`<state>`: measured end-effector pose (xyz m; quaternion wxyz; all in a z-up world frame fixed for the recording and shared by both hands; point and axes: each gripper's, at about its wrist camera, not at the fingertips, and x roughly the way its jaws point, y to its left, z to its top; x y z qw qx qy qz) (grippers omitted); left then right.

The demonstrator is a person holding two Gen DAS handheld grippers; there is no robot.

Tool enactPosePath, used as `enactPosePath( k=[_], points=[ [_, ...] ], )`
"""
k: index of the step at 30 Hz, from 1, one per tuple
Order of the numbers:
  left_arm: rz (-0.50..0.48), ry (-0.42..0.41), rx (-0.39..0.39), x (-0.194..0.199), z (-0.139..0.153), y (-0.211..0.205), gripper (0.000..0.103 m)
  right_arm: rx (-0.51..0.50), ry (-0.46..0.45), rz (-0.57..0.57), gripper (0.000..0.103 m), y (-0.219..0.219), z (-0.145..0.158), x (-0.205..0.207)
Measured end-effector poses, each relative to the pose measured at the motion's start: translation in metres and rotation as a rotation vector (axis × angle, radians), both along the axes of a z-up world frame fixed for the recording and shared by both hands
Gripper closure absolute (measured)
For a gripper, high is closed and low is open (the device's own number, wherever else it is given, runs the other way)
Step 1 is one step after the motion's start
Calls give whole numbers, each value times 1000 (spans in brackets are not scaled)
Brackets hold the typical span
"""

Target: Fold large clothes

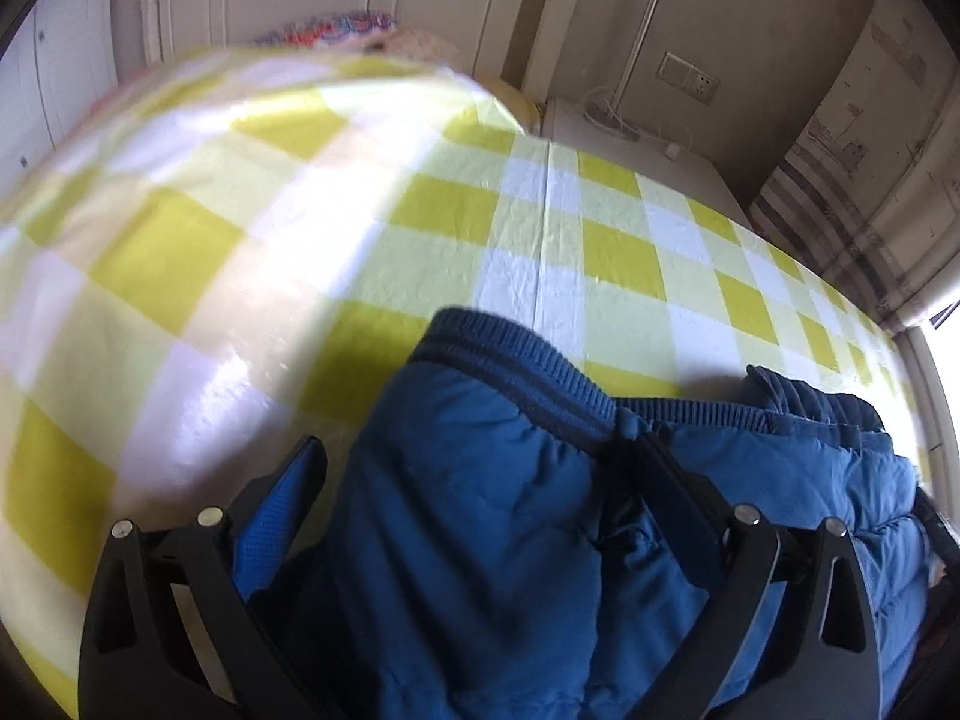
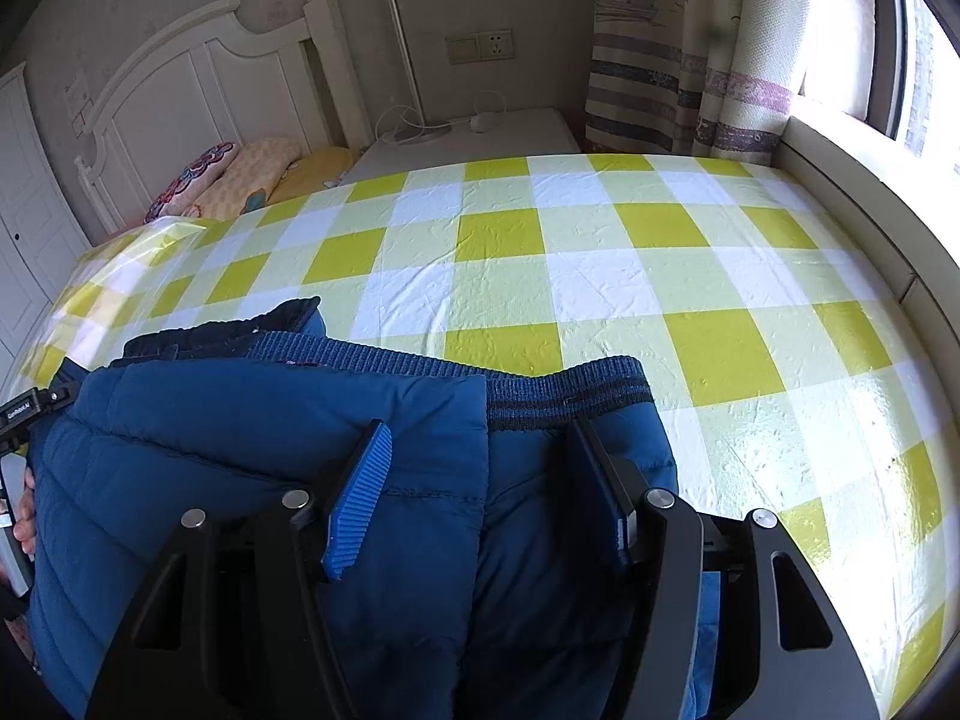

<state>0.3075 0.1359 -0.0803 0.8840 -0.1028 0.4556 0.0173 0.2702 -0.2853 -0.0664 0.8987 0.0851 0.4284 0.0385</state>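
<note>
Both claws stand with jaws apart over a blue padded jacket (image 2: 360,450) that lies on the near part of a yellow-and-white checked tablecloth (image 2: 540,240). Seen from its own camera, the right gripper (image 2: 477,468) is about half open, straddling the jacket's front edge just below the ribbed hem (image 2: 540,384); its ridged blue pad (image 2: 357,504) rests on or just above the fabric, and nothing is pinched. From the other camera, the left gripper (image 1: 480,480) gapes wider — one finger sits over the cloth beside the jacket, the other over the padding near the hem; whether it presses the fabric I cannot tell.

Only the right view shows fingers of a hand (image 2: 24,516) at the jacket's left edge, a white headboard (image 2: 198,78) with pillows (image 2: 240,180), and the window (image 2: 912,42). That view is sharp; the left view is blurred across its left half.
</note>
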Motion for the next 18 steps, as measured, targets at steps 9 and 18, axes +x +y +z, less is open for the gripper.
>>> enactPosePath(
  k=[9, 18],
  points=[
    [-249, -224, 208, -58, 70, -88, 3, -208, -130, 118, 37, 81, 62, -37],
    [-371, -42, 210, -47, 2, -136, 2, -296, -41, 349, 17, 150, 20, -50]
  ],
)
